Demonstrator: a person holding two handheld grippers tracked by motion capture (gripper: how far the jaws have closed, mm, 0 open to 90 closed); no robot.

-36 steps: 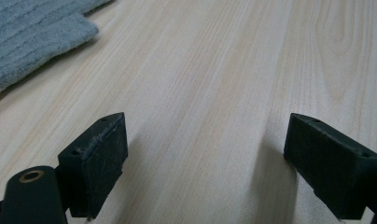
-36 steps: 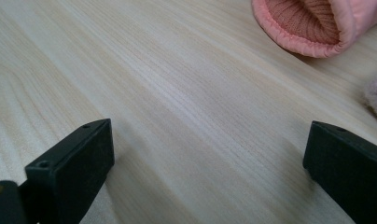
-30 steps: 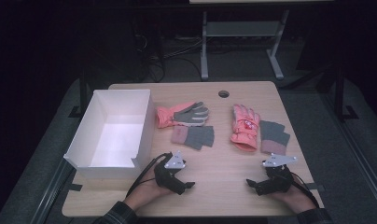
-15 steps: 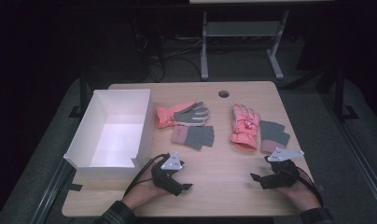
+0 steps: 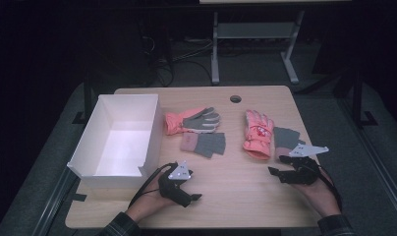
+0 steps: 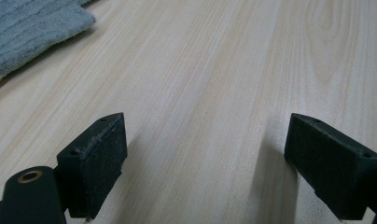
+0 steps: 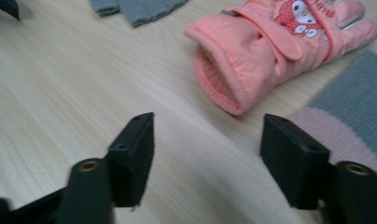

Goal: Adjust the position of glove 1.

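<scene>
Table: wooden table (image 5: 245,191) held a box, four gloves and both grippers.
Box: white box (image 5: 119,137) sat open at the left side of the table, near its left edge.
Left pink glove: pink glove (image 5: 191,120) lay flat just right of the box, grey palm up.
Left grey glove: small grey glove (image 5: 205,144) lay just below that pink glove, touching it or nearly so.
Right pink glove: second pink glove (image 5: 258,133) lay right of the middle, with a small cartoon face on it and its open cuff toward the person.
Right grey glove: second grey glove (image 5: 285,138) lay right beside that pink one, with a pink band at its cuff.
Left gripper: left gripper (image 6: 210,163) sat low over bare wood near the box's front corner, jaws spread wide, nothing between them.
Right gripper: right gripper (image 7: 207,154) sat just in front of the right pink glove's cuff, jaws spread apart, holding nothing.
Hands: one hand (image 5: 147,206) held the left gripper and the other hand (image 5: 318,194) held the right one.
</scene>
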